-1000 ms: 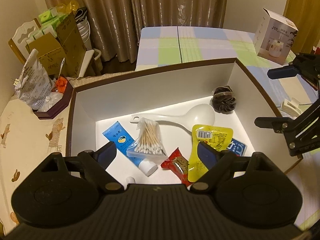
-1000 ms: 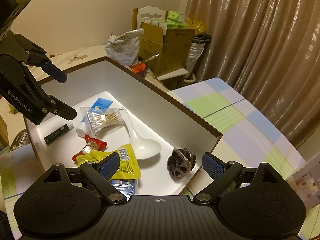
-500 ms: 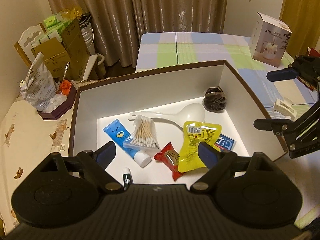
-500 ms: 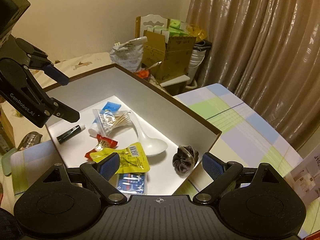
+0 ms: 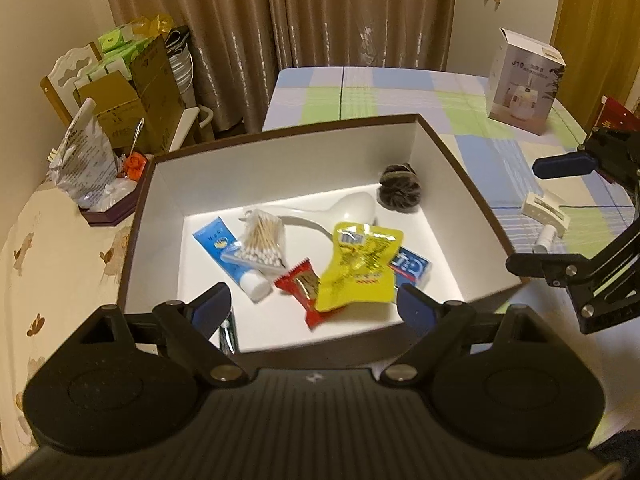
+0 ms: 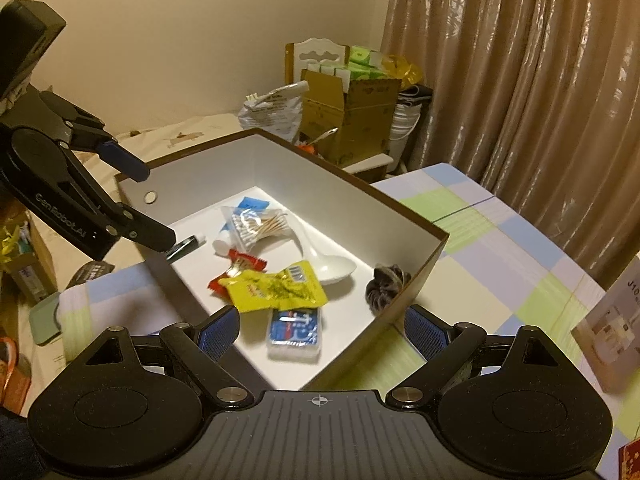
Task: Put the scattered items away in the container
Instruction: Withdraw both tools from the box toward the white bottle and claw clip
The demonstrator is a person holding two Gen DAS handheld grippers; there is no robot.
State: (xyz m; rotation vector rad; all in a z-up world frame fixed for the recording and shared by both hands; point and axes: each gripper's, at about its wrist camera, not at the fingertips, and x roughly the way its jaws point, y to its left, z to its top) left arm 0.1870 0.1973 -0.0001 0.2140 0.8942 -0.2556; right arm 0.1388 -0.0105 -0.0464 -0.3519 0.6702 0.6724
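Both claws, left gripper (image 5: pixel 310 308) and right gripper (image 6: pixel 320 330), hung apart and empty over the box (image 5: pixel 280 350) at frame centre, already well filled; a white clip (image 5: pixel 546 212) at right waited outside.

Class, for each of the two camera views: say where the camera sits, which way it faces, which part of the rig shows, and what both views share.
Left wrist: sits behind the open left gripper, facing down into the box; right gripper at right.
Right wrist: behind the open right gripper, facing the box cornerwise; left gripper at left.
Shared: yellow packet, white spoon, cotton swabs.
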